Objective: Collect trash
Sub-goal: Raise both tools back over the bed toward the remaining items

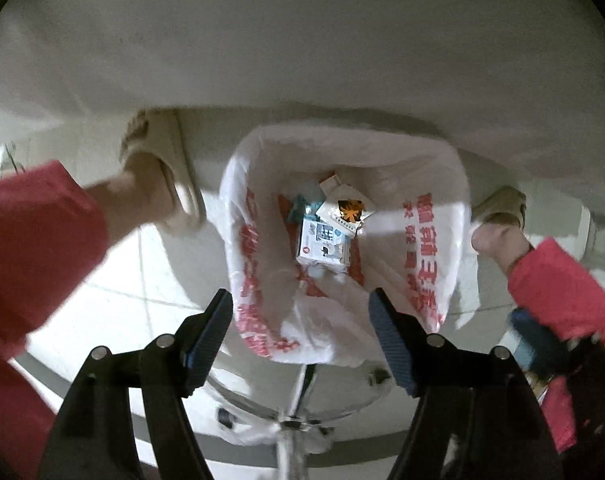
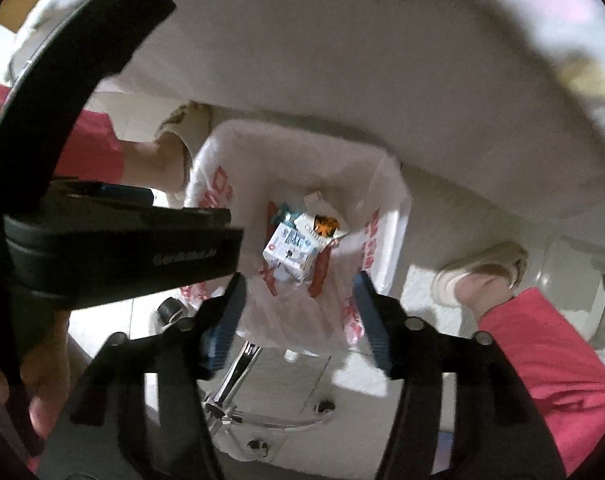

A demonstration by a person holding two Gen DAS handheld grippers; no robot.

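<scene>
White bag (image 1: 430, 240), at 12 o'clock under both wide, empty claws, left (image 1: 302, 340) and right (image 2: 298, 320), gapes so carton (image 1: 322, 248) and wrappers land inside.

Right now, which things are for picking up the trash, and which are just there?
For the job:
- trash bag, white with red print
- white carton inside it
- torn wrapper inside it
- left gripper, open
- right gripper, open

Just there:
- slippers
- chair base
- tiled floor
</scene>
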